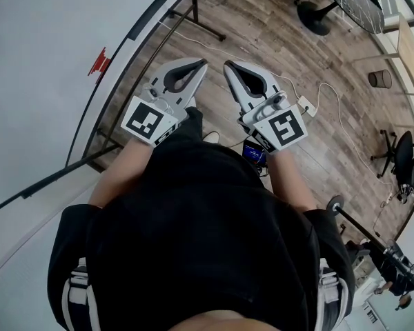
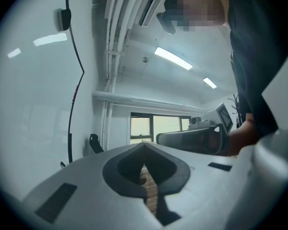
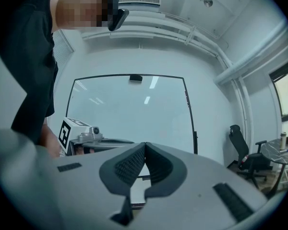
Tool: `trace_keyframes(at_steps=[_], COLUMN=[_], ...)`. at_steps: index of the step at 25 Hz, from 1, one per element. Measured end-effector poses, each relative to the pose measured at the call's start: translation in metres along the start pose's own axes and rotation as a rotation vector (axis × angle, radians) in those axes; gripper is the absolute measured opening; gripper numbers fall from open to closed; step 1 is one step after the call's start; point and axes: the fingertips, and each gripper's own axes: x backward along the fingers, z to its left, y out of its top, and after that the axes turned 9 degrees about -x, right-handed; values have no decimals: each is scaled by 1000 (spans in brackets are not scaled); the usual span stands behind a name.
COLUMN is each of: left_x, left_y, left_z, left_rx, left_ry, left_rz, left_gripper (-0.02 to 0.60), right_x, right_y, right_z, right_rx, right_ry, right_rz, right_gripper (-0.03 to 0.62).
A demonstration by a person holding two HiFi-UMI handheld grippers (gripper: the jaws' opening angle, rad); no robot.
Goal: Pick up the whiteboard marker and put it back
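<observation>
No whiteboard marker shows clearly in any view. A small red thing [image 1: 99, 62] sits at the black frame of the whiteboard [image 1: 48, 67]; I cannot tell what it is. My left gripper [image 1: 201, 62] and right gripper [image 1: 228, 64] are held side by side in front of the person's body, over the wooden floor. Both are shut with nothing between the jaws. In the left gripper view the left gripper [image 2: 144, 143] points up toward the ceiling and windows. In the right gripper view the right gripper [image 3: 144, 144] faces the whiteboard [image 3: 129, 114], with the left gripper [image 3: 81, 135] beside it.
The whiteboard's stand leg [image 1: 200, 19] crosses the floor ahead. A white cable with an adapter [image 1: 306, 105] trails across the wood. A bin [image 1: 380, 78] and office chairs [image 1: 403, 158] stand at the right, and another chair [image 3: 245, 152] and a table are in the room.
</observation>
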Motion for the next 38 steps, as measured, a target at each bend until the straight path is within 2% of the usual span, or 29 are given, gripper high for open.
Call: trace_keyframes(at_steps=[11,22,29,38], left_x=[-67,-96,-107,-123], left_y=[-4,-27,-41,-57], left_z=[101,216,261,304], left_rx=[-7,-12,-3,-3], left_ry=[-22,-21,-13,58], left_rz=[-39,-26,-11,11], left_gripper=[3,3,3,3], right_x=[-84,-192,-235,-273], right_y=[20,24,22,28], right_z=[-78,-132,-156,-189], right_rx=[27,29,35,39], right_ry=[-24,-43,-38,-9], right_rz=[18,51,69,72], right_gripper=[-5,-5,-5,-5])
